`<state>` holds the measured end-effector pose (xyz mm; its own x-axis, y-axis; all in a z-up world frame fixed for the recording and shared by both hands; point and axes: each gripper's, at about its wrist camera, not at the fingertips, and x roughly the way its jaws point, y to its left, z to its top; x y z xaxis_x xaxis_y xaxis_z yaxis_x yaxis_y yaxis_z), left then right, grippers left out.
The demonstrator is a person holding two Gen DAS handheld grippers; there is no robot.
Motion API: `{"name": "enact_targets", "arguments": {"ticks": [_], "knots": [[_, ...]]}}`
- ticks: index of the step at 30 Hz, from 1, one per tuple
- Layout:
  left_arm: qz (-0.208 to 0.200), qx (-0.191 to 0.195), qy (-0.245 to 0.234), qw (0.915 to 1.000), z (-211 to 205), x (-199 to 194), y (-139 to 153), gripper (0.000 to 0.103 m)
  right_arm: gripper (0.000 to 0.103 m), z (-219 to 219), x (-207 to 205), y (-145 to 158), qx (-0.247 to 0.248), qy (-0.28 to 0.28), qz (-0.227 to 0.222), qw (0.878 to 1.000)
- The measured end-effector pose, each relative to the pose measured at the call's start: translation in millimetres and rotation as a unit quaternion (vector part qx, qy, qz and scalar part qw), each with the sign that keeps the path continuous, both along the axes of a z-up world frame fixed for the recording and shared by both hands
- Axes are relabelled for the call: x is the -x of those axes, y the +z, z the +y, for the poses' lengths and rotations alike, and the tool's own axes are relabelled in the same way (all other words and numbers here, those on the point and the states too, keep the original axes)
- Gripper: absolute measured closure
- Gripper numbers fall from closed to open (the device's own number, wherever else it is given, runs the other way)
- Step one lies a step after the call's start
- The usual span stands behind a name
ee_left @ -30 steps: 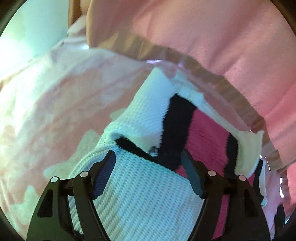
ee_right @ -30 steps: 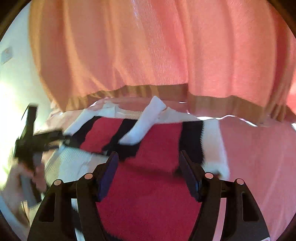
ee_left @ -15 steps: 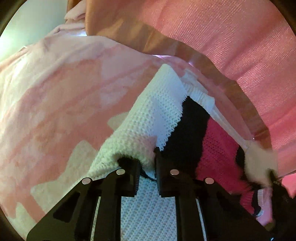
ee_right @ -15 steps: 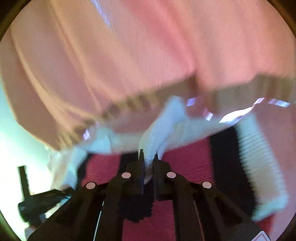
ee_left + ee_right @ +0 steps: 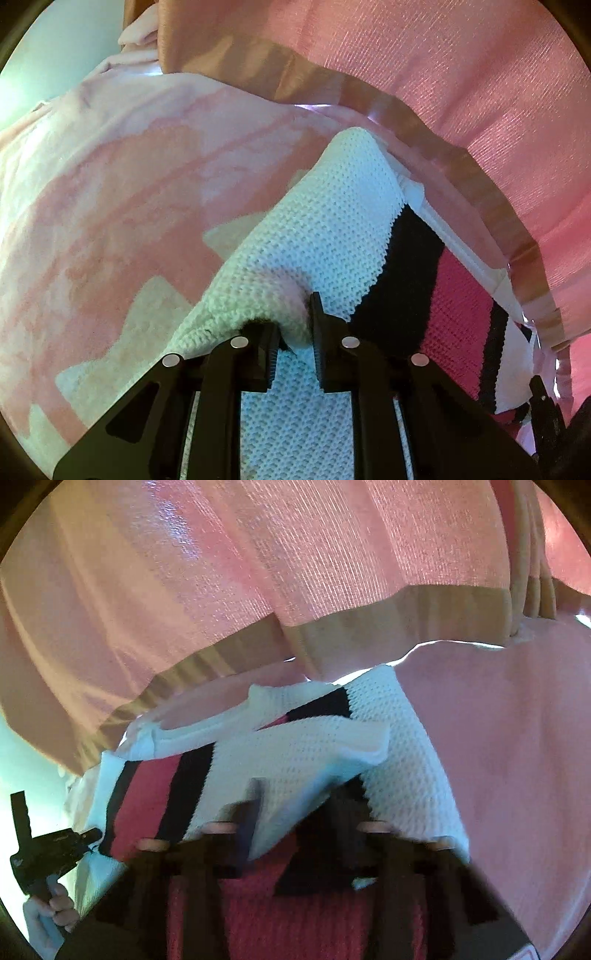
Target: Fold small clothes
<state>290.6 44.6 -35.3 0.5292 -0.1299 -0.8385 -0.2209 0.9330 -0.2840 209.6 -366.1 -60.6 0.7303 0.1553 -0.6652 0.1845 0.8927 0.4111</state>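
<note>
My left gripper (image 5: 295, 325) has its jaws drawn in on a bunched fold of the white edge of the knitted top (image 5: 332, 229). My right gripper (image 5: 291, 823) is smeared with motion; its jaws look narrow around a white flap of the same top, but I cannot tell for sure that they grip it.

The risks, as I judge them: the left hold is only a small pinch of loose, stretchy knit, so a pull could drag it free or stretch the edge. If the right has no real hold, that flap drops and the fold goes crooked.

The top lies on the pink patterned blanket (image 5: 122, 192) of a bed, just below the hem of the pink curtain (image 5: 258, 572). Its long axis seems to run left to right between my grippers, the black and red bands crossing it near to far. The collar's direction is unclear.
</note>
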Motion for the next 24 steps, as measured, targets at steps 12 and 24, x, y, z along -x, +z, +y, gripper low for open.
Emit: {"name": "enact_targets", "arguments": {"ticks": [12,24], "knots": [[-0.003,-0.042,0.024,0.9988,3.0,-2.3,-2.3,0.089,0.097,-1.0,14.9,-3.8,0.025,0.015,-0.026,0.999],[0.001,-0.020,0.032,0.9993,19.4,3.7,11.2,0.086,0.057,-7.4,107.0,32.4,0.094,0.026,0.027,0.995]]}}
